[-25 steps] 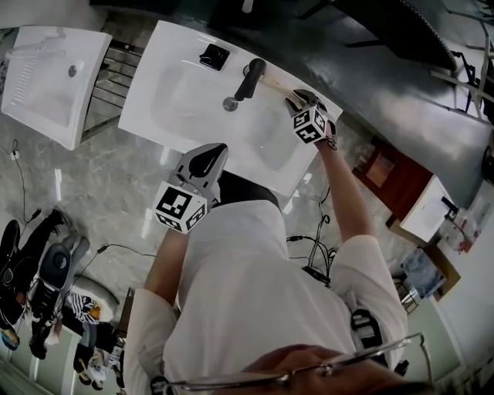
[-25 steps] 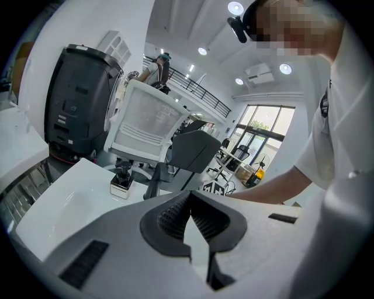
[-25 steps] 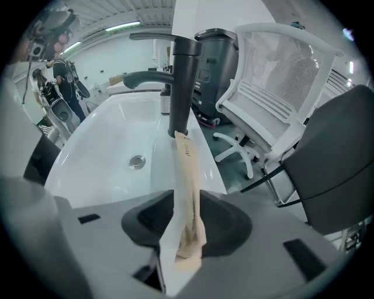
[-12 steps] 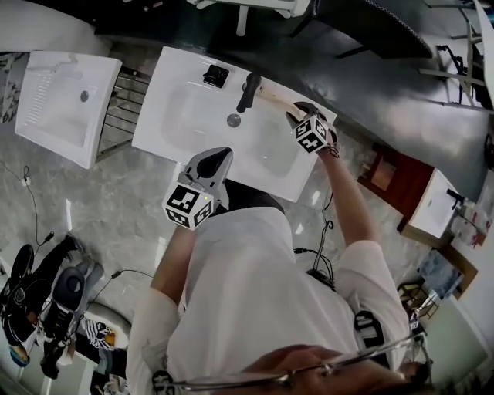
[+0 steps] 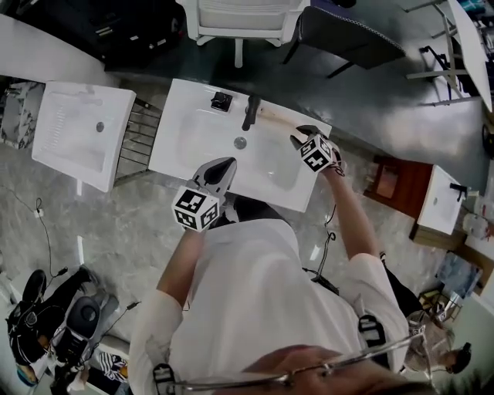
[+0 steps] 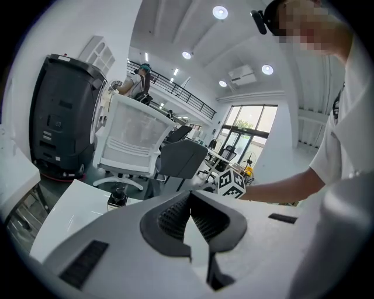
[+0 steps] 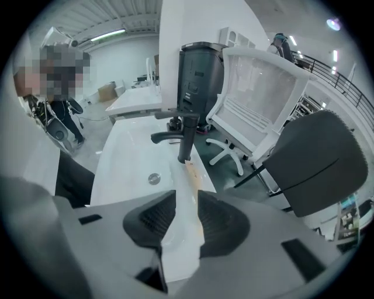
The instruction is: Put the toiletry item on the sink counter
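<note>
The toiletry item (image 5: 275,118) is a thin tan stick lying flat on the back rim of the white sink counter (image 5: 177,158), just right of the black faucet (image 5: 251,112). My right gripper (image 5: 299,136) hovers at its right end. In the right gripper view the toiletry item (image 7: 191,174) runs from the faucet (image 7: 186,137) toward the gap of my right gripper (image 7: 187,201). Those jaws are closing, and the pads stand apart without pressing it. My left gripper (image 5: 220,166) hangs over the counter's front edge. The left gripper (image 6: 190,195) is shut on nothing.
A small black bottle (image 5: 221,100) stands left of the faucet, and the drain (image 5: 240,143) sits mid-basin. A second white basin (image 5: 85,139) lies left, past a metal rack (image 5: 139,135). A white chair (image 5: 239,15) and a grey chair (image 5: 347,35) stand behind the counter.
The head view has shifted, so the sink sits lower and smaller in the picture. Both grippers keep roughly their places relative to the sink, and the tan stick has not moved.
</note>
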Action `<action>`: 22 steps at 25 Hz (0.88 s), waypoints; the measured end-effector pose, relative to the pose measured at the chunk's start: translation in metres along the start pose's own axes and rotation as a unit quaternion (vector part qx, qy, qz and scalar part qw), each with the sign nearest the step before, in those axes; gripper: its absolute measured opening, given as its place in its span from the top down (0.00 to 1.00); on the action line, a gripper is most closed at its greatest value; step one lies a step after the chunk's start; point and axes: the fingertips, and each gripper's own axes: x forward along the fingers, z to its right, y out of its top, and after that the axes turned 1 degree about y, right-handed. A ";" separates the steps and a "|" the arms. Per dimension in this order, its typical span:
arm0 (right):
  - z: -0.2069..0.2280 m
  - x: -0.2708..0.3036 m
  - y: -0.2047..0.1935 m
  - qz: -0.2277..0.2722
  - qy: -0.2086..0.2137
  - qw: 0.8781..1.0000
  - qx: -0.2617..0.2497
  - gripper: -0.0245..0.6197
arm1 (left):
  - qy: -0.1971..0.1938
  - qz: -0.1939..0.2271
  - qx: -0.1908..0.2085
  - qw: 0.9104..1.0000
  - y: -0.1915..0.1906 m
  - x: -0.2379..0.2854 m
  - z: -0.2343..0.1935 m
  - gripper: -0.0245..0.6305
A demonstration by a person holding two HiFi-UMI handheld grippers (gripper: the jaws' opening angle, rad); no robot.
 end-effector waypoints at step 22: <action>-0.035 -0.141 0.043 0.109 -0.096 0.977 0.154 0.93 | -0.059 0.022 0.001 0.998 0.034 -0.032 -0.009 0.96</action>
